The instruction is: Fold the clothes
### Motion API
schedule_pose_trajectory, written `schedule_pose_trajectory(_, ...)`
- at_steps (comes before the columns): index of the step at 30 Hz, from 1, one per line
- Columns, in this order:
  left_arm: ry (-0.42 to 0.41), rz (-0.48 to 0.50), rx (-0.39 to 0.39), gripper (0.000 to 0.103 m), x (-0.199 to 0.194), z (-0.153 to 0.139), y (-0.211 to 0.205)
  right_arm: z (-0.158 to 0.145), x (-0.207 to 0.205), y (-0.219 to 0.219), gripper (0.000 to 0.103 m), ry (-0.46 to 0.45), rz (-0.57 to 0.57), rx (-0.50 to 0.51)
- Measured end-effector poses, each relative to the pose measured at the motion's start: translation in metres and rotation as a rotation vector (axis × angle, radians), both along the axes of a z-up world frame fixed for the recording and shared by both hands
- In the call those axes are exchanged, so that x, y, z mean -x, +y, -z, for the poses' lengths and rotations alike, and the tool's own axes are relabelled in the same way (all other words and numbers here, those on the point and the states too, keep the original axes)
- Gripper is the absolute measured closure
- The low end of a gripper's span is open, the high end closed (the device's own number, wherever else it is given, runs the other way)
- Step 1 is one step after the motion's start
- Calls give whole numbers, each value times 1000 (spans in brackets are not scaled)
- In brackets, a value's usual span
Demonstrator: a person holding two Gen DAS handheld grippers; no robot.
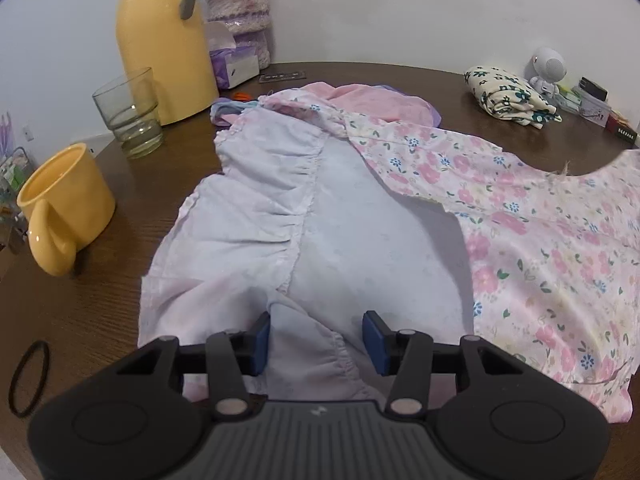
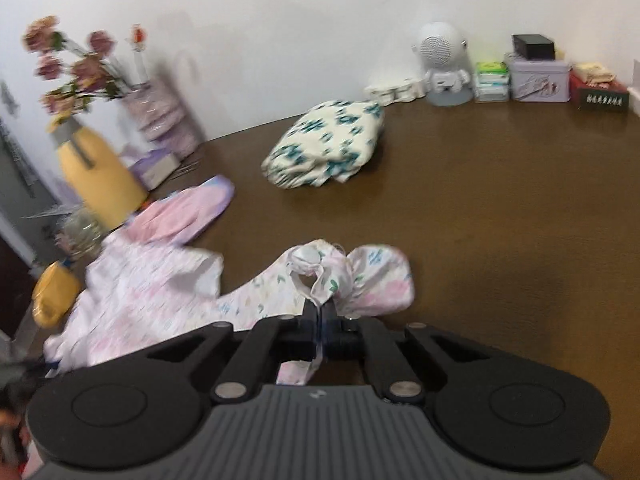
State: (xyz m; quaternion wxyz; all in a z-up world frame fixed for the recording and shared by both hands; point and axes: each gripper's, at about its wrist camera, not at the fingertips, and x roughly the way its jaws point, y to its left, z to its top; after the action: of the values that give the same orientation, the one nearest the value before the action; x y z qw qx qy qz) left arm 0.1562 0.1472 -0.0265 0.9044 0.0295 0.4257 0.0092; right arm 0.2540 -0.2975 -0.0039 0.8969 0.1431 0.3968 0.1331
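Observation:
A pink floral garment (image 1: 532, 240) lies spread on the brown table, its pale inner side (image 1: 280, 208) turned up on the left with a gathered frill. My left gripper (image 1: 316, 340) hovers open over the near hem, blue pads apart, nothing between them. In the right wrist view my right gripper (image 2: 320, 312) is shut on a bunched edge of the same floral garment (image 2: 160, 288), lifted off the table. A folded cream cloth with teal flowers (image 2: 324, 148) rests further back. Pink and purple clothes (image 1: 372, 100) lie behind the garment.
On the left stand a yellow mug (image 1: 60, 208), a glass (image 1: 128, 114) and a yellow flask (image 1: 164, 40). A black hair tie (image 1: 28, 378) lies near the edge. A white speaker figure (image 2: 444, 64), tins and boxes (image 2: 540, 80) line the wall. Bare table (image 2: 500, 200) spreads on the right.

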Motion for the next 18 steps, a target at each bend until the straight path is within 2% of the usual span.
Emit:
schedule_pose_trajectory(3, -9, -8, 25, 56, 1, 0, 3, 8, -20, 16, 97, 27, -17, 32)
schedule_pose_trajectory(4, -15, -13, 38, 56, 3, 0, 6, 8, -18, 17, 88, 27, -29, 15)
schedule_pose_trajectory(5, -23, -18, 53, 56, 5, -2, 8, 7, -14, 17, 70, 21, -39, -5)
schedule_pose_trajectory(7, -43, -28, 79, 55, 9, -6, 14, 2, 0, 15, 50, -3, -62, -19)
schedule_pose_trajectory(9, -57, -42, 88, 54, 11, -11, 20, -2, 23, 10, 50, -34, -83, 23)
schedule_pose_trajectory(13, -64, -61, 78, 52, 8, -11, 29, 4, 57, -3, 50, -6, -137, 54)
schedule_pose_trajectory(16, -68, -76, 69, 52, 5, -11, 36, 17, 68, 0, 50, 12, -167, 85)
schedule_pose_trajectory(18, -70, -88, 63, 52, 4, -10, 39, 27, 66, 2, 50, 33, -157, 60)
